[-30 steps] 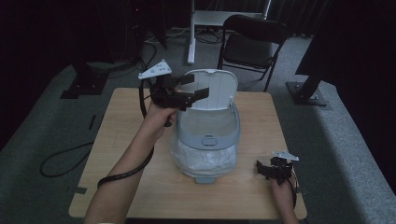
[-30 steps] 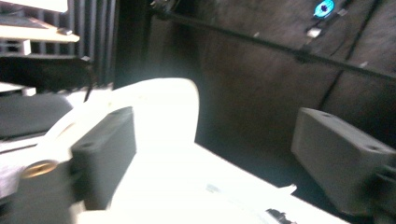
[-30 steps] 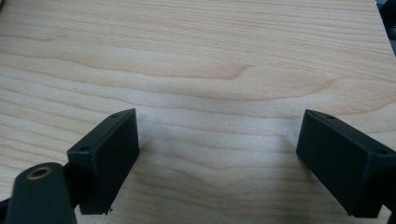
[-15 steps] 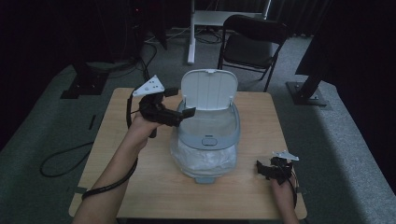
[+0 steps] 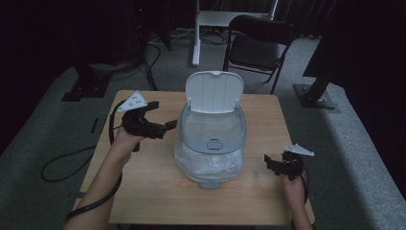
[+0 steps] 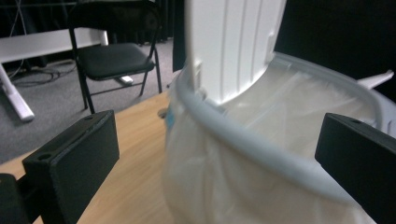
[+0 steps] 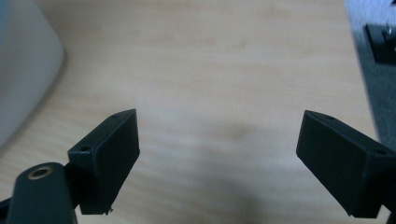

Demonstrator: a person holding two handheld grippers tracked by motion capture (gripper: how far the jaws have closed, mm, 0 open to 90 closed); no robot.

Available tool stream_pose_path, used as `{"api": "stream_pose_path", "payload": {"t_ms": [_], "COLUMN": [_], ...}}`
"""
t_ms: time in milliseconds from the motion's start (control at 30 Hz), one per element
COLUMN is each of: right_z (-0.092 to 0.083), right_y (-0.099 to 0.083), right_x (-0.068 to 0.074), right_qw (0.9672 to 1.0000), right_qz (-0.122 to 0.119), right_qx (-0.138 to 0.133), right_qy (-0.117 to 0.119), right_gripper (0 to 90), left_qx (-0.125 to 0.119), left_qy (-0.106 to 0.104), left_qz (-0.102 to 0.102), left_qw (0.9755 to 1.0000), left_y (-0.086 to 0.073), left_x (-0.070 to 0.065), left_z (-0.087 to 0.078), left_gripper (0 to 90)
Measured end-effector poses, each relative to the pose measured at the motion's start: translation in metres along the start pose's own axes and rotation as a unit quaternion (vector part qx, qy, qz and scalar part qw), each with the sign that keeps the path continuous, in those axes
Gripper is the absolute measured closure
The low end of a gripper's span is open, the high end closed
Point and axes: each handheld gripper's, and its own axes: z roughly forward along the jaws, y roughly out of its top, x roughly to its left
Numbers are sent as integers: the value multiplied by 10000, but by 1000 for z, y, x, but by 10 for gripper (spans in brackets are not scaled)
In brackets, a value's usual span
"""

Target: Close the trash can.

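L tongs [image 5: 163,125] wide, just beside bin [image 5: 212,158] rim; R tongs [image 5: 273,164] apart, near table [image 5: 158,191] edge

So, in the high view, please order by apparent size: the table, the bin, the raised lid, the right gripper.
1. table
2. bin
3. raised lid
4. right gripper, though it stands nearer the camera than the lid.

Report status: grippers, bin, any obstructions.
Left gripper open, empty, beside the bin. Right gripper open, empty, over table. Bin lid up, liner fitted. Nothing obstructing.
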Motion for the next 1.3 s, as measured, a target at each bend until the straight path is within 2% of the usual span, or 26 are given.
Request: {"api": "stream_pose_path", "payload": {"t_ms": [300,633,800,1000,1067,1233,1300], "right_z": [-14,-25,-22,-20,-20,-19,-19], "right_y": [51,109,129,151,158,176,184], "right_x": [3,13,22,31,33,34,34], "right_qw": [9985,9937,9922,9898,9887,9867,9857], "right_qz": [-31,-46,-131,-105,-75,3,24], "right_qx": [-434,-931,-1007,-1111,-1176,-1245,-1268], "right_qy": [339,627,728,882,922,1044,1109], "right_gripper": [126,127,127,133,135,135,135], "left_qx": [110,422,476,679,730,729,825], "left_qy": [296,481,576,803,822,1002,1084], "left_qz": [-158,-59,-85,-179,-240,-379,-401], "left_qw": [9994,9979,9972,9943,9937,9916,9899], "left_y": [-29,-61,-77,-97,-105,-122,-130], "left_x": [19,28,33,40,42,50,52], "left_z": [-11,-12,-15,-20,-21,-24,-25], "left_gripper": [6,6,6,6,6,6,6]}}
